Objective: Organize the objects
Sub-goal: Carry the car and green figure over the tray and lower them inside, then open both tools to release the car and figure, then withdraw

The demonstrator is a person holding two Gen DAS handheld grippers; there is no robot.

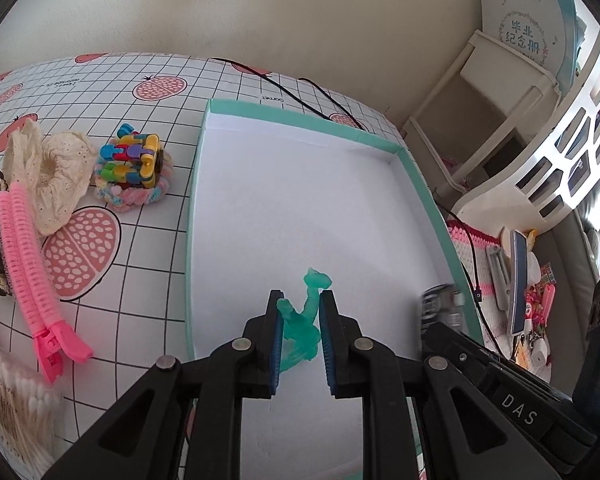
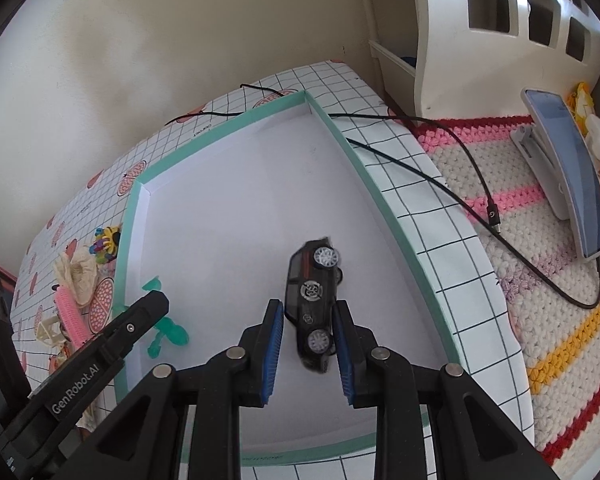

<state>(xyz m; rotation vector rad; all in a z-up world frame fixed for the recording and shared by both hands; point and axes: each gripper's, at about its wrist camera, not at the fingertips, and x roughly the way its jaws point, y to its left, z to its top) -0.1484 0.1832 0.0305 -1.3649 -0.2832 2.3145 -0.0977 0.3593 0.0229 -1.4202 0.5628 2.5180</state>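
A white shallow box with a teal rim (image 1: 416,184) (image 2: 380,208) lies on the checked tablecloth. My left gripper (image 1: 300,296) is over its near part, shut on a translucent green toy figure (image 1: 300,324) that stands between the blue pads. In the right wrist view that same gripper (image 2: 156,300) comes in from the left, with the green figure (image 2: 168,332) low over the box floor. My right gripper (image 2: 308,306) is shut on a black toy car (image 2: 312,300), which is turned on its side with its wheels showing. The car (image 1: 440,308) appears blurred near the box's right wall.
Left of the box lie pink hair clips (image 1: 24,248), a cream lace cloth (image 1: 48,168), a colourful block toy (image 1: 134,156) on a pastel scrunchie, and cotton swabs (image 1: 8,400). A black cable (image 2: 440,184) crosses to a crochet mat (image 2: 520,280) that carries a phone on a stand (image 2: 568,176).
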